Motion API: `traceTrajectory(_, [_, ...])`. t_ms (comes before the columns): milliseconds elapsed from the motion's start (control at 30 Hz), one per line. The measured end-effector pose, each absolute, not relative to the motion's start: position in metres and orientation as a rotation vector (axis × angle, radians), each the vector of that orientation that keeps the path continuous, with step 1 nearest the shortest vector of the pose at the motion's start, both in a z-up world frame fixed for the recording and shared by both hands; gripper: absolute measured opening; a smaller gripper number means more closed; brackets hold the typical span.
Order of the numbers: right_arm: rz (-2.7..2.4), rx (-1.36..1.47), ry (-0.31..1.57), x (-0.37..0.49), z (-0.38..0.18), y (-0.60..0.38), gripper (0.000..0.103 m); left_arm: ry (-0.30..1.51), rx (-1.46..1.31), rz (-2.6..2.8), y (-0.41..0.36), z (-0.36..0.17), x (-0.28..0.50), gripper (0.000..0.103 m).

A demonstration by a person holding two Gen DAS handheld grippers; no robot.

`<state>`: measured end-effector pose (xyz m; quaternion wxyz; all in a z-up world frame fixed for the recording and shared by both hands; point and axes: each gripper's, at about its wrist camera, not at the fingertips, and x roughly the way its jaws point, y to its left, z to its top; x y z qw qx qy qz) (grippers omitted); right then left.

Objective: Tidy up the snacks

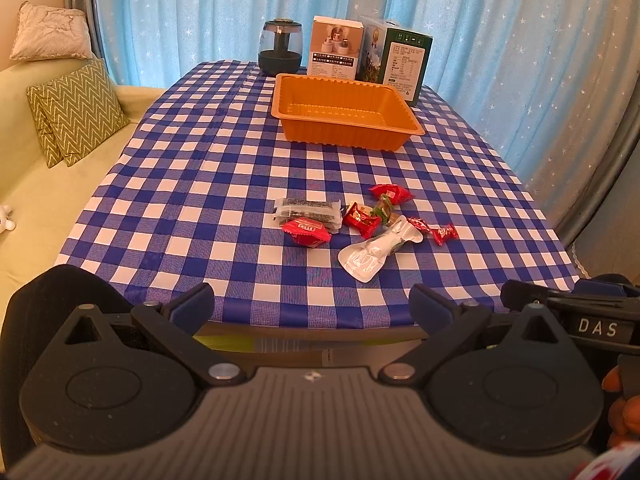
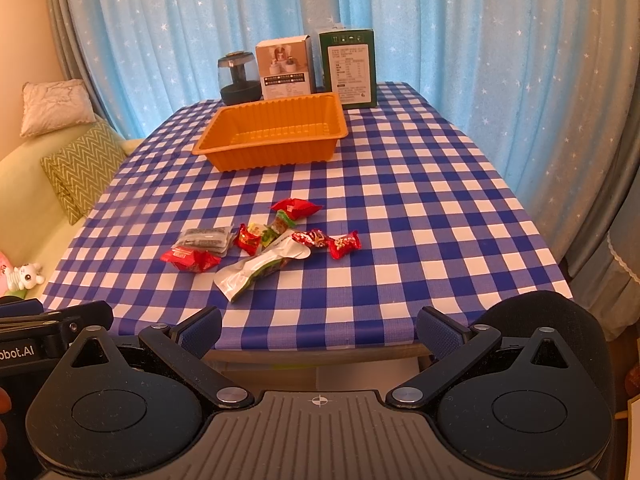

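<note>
Two grippers, left (image 1: 312, 304) and right (image 2: 320, 326), spread wide, gripping nothing, held off the near table edge. Just ahead: scattered snacks (image 1: 360, 220) on checked cloth (image 1: 200, 184). Farther ahead: empty orange tray (image 1: 344, 110), then boxes (image 1: 394, 60).

Snack packets (image 1: 360, 224) clustered mid-table, red/white/dark wrappers; orange tray (image 1: 344, 114) empty, well behind.

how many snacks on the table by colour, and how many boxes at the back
Red wrapped snacks: 5
Dark grey packet: 1
White pouch: 1
Green-and-orange wrapped snack: 1
Boxes at the back: 2
Total: 8 snacks, 2 boxes; the orange tray holds none.
</note>
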<state>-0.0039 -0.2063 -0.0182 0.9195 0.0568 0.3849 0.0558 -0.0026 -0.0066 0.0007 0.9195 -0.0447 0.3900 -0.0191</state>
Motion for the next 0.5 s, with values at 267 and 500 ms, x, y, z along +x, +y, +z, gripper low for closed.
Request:
traceTrajectory(267, [0.114, 0.117, 0.792, -0.0036, -0.0182, -0.2063, 0.103, 0.803, -0.093, -0.039, -0.0076, 0.0008, -0.0026, 0.103])
traceTrajectory(500, [0.112, 0.118, 0.794, -0.0038, -0.0205, -0.2065, 0.103, 0.803, -0.094, -0.041, -0.0088, 0.0008, -0.0024, 0.103])
